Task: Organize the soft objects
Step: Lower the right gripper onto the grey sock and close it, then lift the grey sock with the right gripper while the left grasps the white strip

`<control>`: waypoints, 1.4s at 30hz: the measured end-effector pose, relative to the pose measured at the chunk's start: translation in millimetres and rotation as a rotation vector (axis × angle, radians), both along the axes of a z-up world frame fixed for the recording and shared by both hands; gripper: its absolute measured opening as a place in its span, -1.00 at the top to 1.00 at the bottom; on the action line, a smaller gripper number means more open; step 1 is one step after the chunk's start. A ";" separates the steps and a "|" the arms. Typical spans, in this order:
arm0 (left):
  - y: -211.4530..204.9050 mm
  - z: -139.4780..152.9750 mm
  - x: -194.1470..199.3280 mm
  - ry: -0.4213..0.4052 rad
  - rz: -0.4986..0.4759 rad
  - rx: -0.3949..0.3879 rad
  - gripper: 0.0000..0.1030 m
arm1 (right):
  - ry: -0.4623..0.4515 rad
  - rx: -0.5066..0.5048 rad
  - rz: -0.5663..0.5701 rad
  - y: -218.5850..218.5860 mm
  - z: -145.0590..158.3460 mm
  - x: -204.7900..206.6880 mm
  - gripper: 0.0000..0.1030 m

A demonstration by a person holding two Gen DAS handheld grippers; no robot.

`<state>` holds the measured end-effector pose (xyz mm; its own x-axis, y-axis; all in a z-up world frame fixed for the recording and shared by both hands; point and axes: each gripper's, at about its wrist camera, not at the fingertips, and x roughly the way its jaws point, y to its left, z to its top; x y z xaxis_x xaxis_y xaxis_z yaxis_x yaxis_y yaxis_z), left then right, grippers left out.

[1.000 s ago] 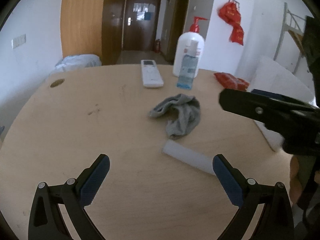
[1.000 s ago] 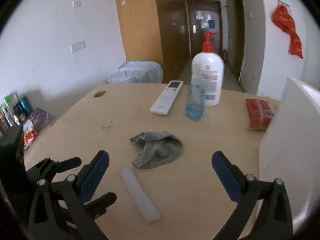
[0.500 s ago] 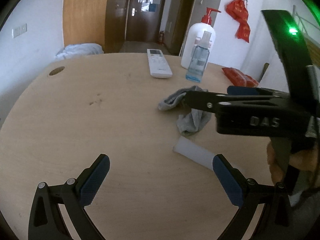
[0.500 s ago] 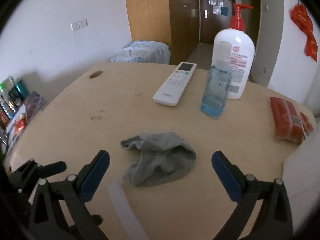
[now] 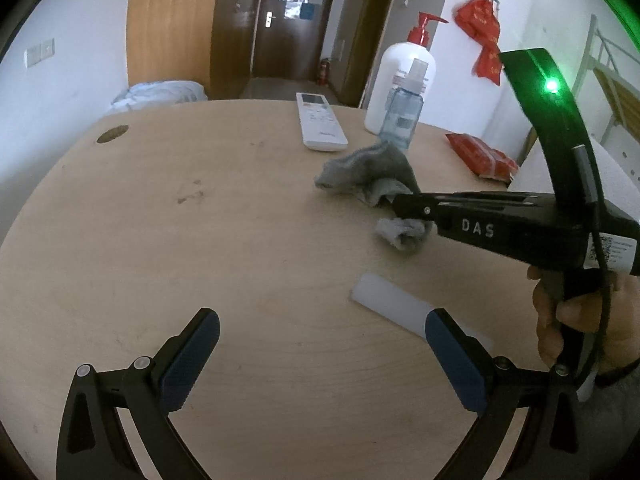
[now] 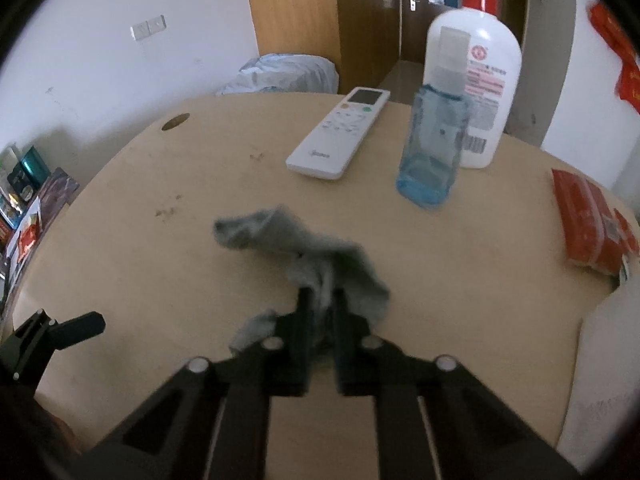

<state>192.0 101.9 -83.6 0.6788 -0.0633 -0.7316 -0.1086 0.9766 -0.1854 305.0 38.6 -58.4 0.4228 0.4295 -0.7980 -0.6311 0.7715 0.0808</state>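
Observation:
A crumpled grey cloth (image 5: pixel 368 174) lies on the round wooden table (image 5: pixel 200 220), right of the middle. My right gripper (image 6: pixel 322 300) is shut on the grey cloth (image 6: pixel 304 248), pinching its near fold. In the left wrist view the right gripper (image 5: pixel 404 208) reaches in from the right onto the cloth. My left gripper (image 5: pixel 322 344) is open and empty, low over the near part of the table. A white foam strip (image 5: pixel 394 306) lies just beyond its right finger.
A white remote (image 6: pixel 340 134), a blue spray bottle (image 6: pixel 434 146) and a white pump bottle (image 6: pixel 476 92) stand at the far side. Red packets (image 6: pixel 588 224) lie at the right, by a white foam block (image 6: pixel 600 380). A cable hole (image 5: pixel 112 135) sits far left.
My right gripper moved forward onto the grey cloth and closed on it. The left gripper stayed open and shifted slightly.

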 end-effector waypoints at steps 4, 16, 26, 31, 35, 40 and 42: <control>-2.1 -0.8 1.1 0.005 -0.015 -0.005 -0.99 | -0.002 0.043 -0.029 -10.9 5.5 -3.4 0.79; -19.0 -0.9 9.7 0.026 -0.014 -0.041 -0.99 | -0.081 0.160 -0.075 -52.3 41.3 -32.2 0.79; -43.6 -3.2 20.0 0.073 0.003 -0.022 -0.65 | -0.157 0.211 -0.089 -77.7 62.4 -54.0 0.78; -54.1 -2.6 23.8 0.085 0.026 0.025 -0.42 | -0.173 0.234 -0.091 -85.4 66.6 -59.9 0.78; -61.5 -2.2 26.2 0.086 0.017 0.053 -0.10 | -0.180 0.247 -0.099 -91.9 69.0 -62.5 0.78; -63.5 -0.4 27.0 0.071 0.011 0.064 0.33 | -0.184 0.258 -0.110 -100.7 70.8 -65.2 0.78; -61.3 1.5 26.7 0.058 0.020 0.070 0.60 | -0.186 0.263 -0.114 -103.1 71.1 -66.8 0.78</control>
